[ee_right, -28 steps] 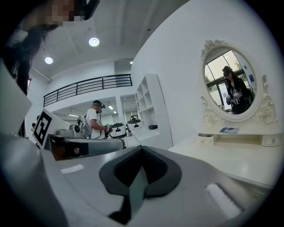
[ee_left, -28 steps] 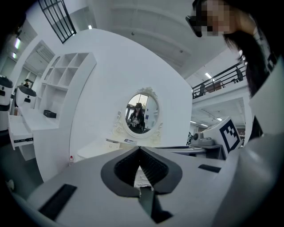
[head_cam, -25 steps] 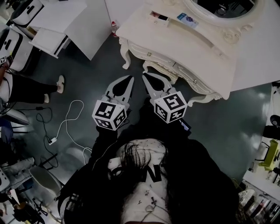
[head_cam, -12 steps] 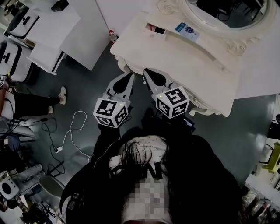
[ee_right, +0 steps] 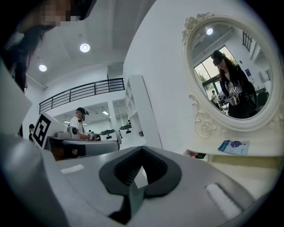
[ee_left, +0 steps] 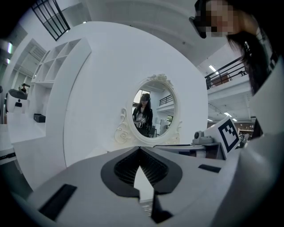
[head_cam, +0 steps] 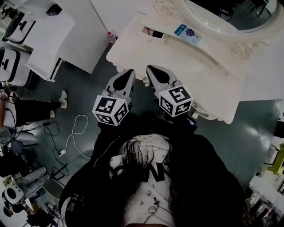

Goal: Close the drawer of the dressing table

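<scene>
The cream dressing table (head_cam: 191, 62) with its oval mirror (head_cam: 222, 13) fills the top of the head view. A small drawer (head_cam: 152, 33) at the table top's back left stands open, dark inside. Both grippers are held side by side at the table's near edge. My left gripper (head_cam: 130, 72) is shut and empty, its tip just left of the table corner. My right gripper (head_cam: 152, 68) is shut too, with its tip over the table's front rim. The left gripper view looks at the mirror (ee_left: 153, 108); the right gripper view shows the mirror (ee_right: 230, 75) from the side.
A blue booklet (head_cam: 186, 32) lies on the table top below the mirror. White desks (head_cam: 66, 31) stand to the left, with a small bottle (head_cam: 110, 36) on the floor between. A white cable (head_cam: 71, 133) and a person's shoe (head_cam: 63, 98) lie on the floor at left.
Both grippers have moved forward to the dressing table's near edge, still shut. The table has come closer in the head view.
</scene>
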The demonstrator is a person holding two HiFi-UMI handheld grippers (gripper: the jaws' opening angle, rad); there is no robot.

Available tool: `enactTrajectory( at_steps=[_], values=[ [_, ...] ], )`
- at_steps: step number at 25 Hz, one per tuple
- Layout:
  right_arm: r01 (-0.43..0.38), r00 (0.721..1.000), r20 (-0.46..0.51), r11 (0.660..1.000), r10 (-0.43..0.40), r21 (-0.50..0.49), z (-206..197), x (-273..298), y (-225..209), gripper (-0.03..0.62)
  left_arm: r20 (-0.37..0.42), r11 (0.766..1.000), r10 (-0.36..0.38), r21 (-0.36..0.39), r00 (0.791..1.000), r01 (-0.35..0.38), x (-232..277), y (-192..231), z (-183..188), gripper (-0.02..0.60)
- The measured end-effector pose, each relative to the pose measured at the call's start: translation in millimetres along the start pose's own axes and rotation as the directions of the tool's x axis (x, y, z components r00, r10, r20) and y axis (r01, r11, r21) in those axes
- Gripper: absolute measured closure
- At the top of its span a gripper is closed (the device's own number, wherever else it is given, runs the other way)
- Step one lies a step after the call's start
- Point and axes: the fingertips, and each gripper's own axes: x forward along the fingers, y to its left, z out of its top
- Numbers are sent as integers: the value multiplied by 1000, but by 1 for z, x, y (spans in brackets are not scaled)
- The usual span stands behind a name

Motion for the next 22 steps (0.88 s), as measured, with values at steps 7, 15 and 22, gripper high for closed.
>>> enactTrajectory(
  at_steps=[7, 15, 22],
  values=[
    [52, 999, -1, 998, -52, 22, -2, 4, -23, 591, -33, 1000, -26, 10, 999, 26, 27, 16, 2, 584],
    [164, 986, -12, 986, -164, 34, 0, 34, -65, 591, -73, 991, -130, 20, 989, 132, 78, 39, 2, 584],
    [243, 970, -30, 969, -242, 54, 5, 99, -98, 591, -108, 976, -210, 41, 972, 215, 125, 92, 15, 584]
  ],
)
